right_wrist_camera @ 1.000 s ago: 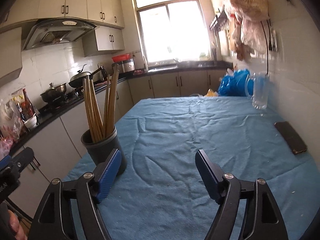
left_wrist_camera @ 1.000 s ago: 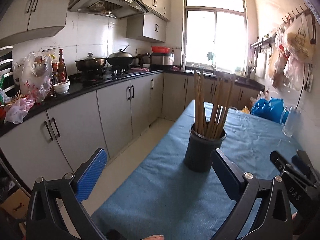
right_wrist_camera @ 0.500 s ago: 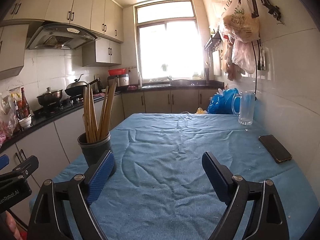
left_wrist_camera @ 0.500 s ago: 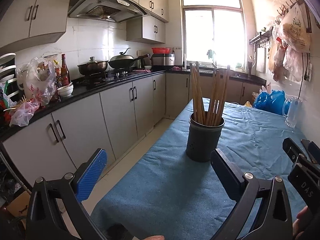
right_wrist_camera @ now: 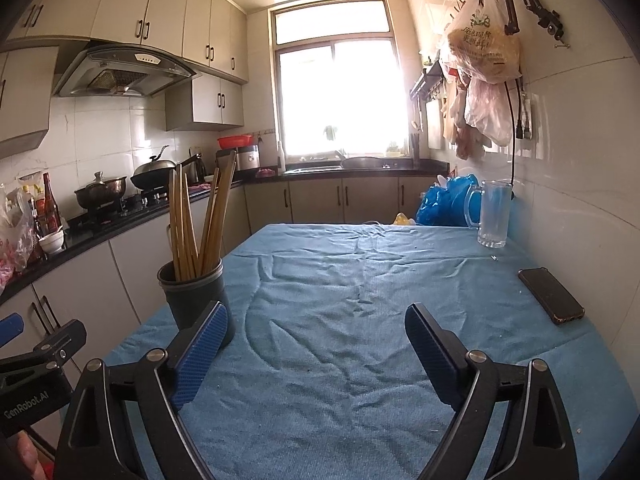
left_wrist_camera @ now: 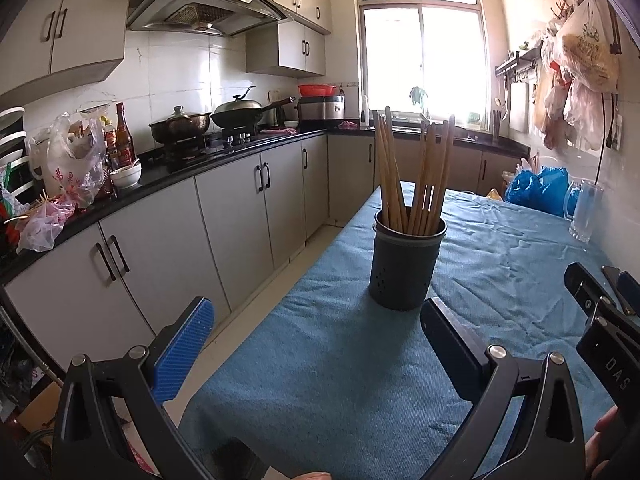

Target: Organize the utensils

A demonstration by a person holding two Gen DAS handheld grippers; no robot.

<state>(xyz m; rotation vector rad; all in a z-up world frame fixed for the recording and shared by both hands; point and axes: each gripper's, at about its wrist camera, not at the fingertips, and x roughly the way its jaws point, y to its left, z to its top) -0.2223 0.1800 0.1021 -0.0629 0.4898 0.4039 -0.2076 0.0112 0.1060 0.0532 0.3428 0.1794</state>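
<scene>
Phone (right_wrist_camera: 551, 295) (near mug (right_wrist_camera: 493, 213)) on tablecloth (right_wrist_camera: 344, 280)

Right gripper (right_wrist_camera: 316, 344): fingers (right_wrist_camera: 202, 354) just spread wider, nothing between them, left finger now drawn back from the chopstick holder (right_wrist_camera: 195, 294), previously overlapping its base. Holder and chopsticks (left_wrist_camera: 414, 176): seen more upright and centred in left wrist view.

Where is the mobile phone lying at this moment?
In the right wrist view, the phone lies flat on the blue tablecloth at the right edge, near the tiled wall, nearer the camera than the glass mug.
</scene>
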